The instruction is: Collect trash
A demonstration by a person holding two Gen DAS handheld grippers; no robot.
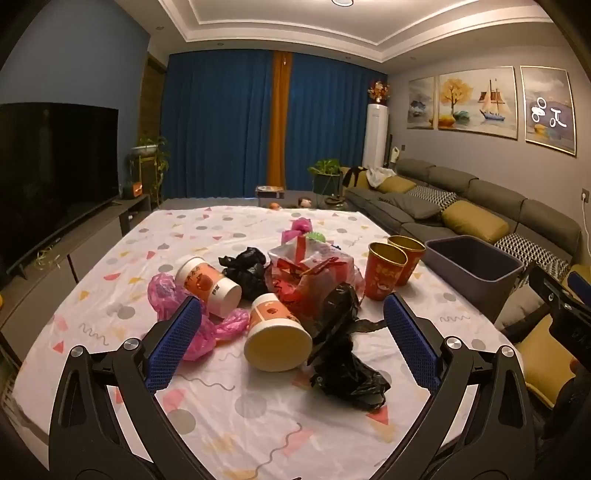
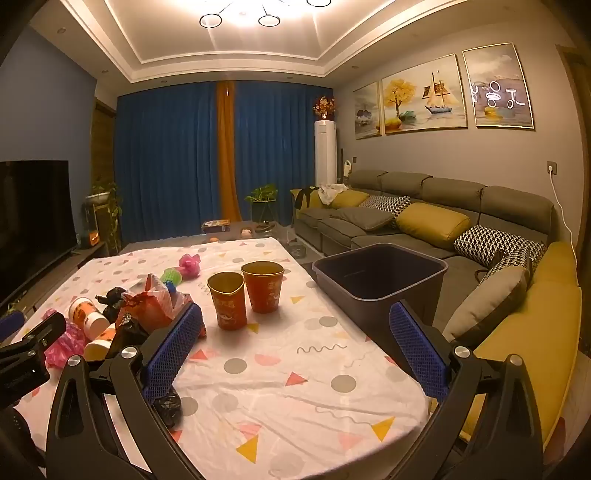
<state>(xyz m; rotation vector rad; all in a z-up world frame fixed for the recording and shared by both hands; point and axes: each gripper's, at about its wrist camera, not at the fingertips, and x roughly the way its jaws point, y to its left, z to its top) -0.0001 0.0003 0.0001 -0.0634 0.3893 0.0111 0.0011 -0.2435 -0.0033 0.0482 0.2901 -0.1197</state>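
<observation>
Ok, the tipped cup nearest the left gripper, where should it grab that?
Grip the nearest tipped cup across its round sides, mid-body, coming in from its open mouth end. It lies on its side facing the open left gripper, so the jaws straddle it.

Dim, warm room; ceiling lamp (image 2: 258,11) glares overhead, fisheye bends and darkens the edges

Home living room, grey sofa (image 2: 424,214), television (image 1: 55,177), blue curtains (image 1: 221,125), framed paintings (image 2: 424,96)
</observation>
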